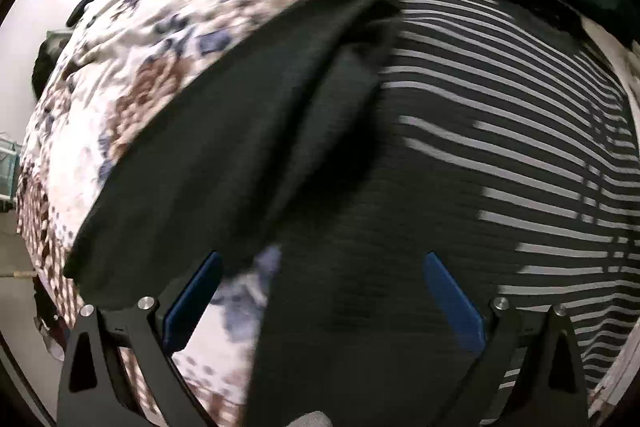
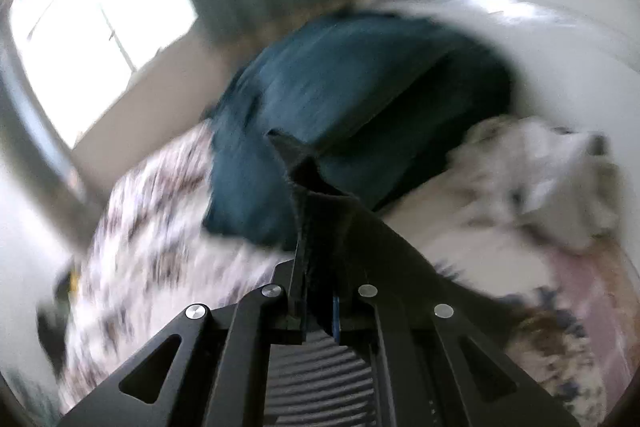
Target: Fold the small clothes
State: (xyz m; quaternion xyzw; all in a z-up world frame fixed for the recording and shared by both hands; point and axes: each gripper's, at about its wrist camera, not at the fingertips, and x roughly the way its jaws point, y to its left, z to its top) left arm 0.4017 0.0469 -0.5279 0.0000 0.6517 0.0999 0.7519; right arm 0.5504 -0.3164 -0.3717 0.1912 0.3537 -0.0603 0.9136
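Note:
A dark shirt with white stripes (image 1: 500, 115) lies spread on the flowered bedspread (image 1: 168, 39), its plain dark part (image 1: 224, 155) folded and creased at the left. My left gripper (image 1: 324, 263) hangs above it pointing down, open, with nothing between its blue pads (image 1: 452, 299). In the right wrist view my right gripper (image 2: 318, 307) is shut on a corner of the dark shirt (image 2: 316, 211), which stands up out of the jaws. Striped cloth (image 2: 320, 379) hangs below that gripper.
A dark teal pillow (image 2: 360, 107) lies at the head of the bed beside a pale rumpled cover (image 2: 540, 179). Behind stand a white headboard (image 2: 520, 7), a bright window (image 2: 92, 23) and a curtain. The bed's edge and the floor (image 1: 24, 255) show at the left.

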